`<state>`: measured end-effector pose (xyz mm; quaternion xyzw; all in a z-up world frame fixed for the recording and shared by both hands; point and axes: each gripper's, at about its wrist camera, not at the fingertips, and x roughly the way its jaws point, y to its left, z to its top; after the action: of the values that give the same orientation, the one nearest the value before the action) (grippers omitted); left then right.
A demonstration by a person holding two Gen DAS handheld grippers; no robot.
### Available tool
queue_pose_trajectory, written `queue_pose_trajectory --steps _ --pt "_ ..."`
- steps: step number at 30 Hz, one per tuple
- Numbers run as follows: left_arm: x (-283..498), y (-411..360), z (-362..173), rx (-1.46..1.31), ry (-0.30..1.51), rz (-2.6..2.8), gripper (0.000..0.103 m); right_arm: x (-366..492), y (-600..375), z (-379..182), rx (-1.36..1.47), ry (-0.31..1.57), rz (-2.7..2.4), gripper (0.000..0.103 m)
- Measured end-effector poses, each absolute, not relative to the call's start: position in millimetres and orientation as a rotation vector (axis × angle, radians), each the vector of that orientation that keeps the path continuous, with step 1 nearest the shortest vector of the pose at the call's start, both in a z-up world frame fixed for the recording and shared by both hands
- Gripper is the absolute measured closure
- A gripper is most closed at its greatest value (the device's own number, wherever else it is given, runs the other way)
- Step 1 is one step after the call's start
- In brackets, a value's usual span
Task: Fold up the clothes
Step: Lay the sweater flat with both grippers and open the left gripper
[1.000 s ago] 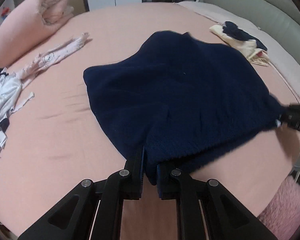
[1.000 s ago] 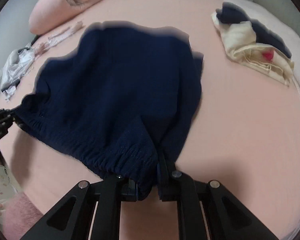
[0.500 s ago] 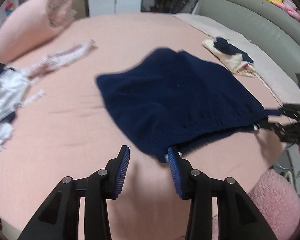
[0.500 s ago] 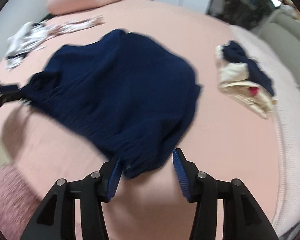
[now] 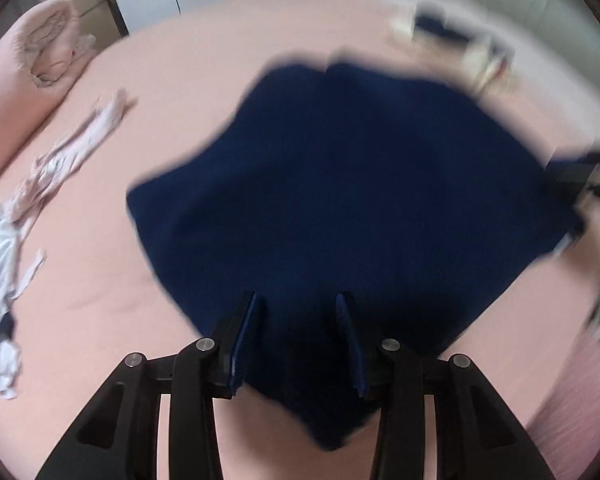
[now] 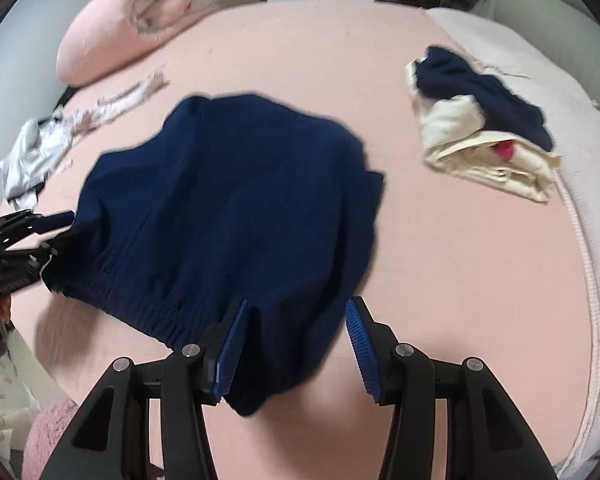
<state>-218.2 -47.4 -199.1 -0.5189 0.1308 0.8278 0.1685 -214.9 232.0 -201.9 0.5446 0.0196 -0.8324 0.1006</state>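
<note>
A navy knitted garment (image 5: 340, 200) lies spread on the pink bed (image 5: 100, 280). In the left wrist view my left gripper (image 5: 296, 300) hovers open over the garment's near corner; fabric shows in the gap and the pads do not press it. This view is blurred. The right wrist view shows the same garment (image 6: 228, 208) with its ribbed hem nearest. My right gripper (image 6: 296, 306) stands open over the hem's right corner, with cloth below the gap and free of the pads. The left gripper (image 6: 16, 240) appears at the garment's left corner.
A folded stack of cream and navy clothes (image 6: 484, 136) sits at the right of the bed. A rolled pink blanket (image 6: 132, 12) lies at the far left. Loose white and pink garments (image 6: 40, 152) lie on the left. A grey headboard (image 6: 540, 4) is behind.
Both grippers went from shut on the garment's hem corners to open. The garment dropped from them and now lies slack on the bed. Both views shifted slightly.
</note>
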Motion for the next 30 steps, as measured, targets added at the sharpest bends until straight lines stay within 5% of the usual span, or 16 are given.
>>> queue_pose_trajectory --steps 7,12,19,26,30 --pt "-183.4 -96.8 -201.5 -1.551 0.214 2.418 0.064 -208.8 216.0 -212.1 1.609 0.204 -2.462 0.053" --pt "-175.7 -108.3 -197.2 -1.579 0.218 2.413 0.063 -207.1 197.1 -235.8 1.69 0.358 -2.363 0.044" --pt "-197.5 -93.1 -160.4 -1.383 0.193 2.44 0.063 -214.9 204.4 -202.5 1.598 0.281 -2.431 0.044" --pt "-211.2 -71.4 -204.5 -1.523 0.275 2.337 0.063 -227.8 190.1 -240.6 1.66 0.419 -2.402 0.043" --pt "-187.8 -102.3 -193.5 -1.429 0.142 2.318 0.063 -206.5 233.6 -241.0 1.697 0.32 -2.443 0.021"
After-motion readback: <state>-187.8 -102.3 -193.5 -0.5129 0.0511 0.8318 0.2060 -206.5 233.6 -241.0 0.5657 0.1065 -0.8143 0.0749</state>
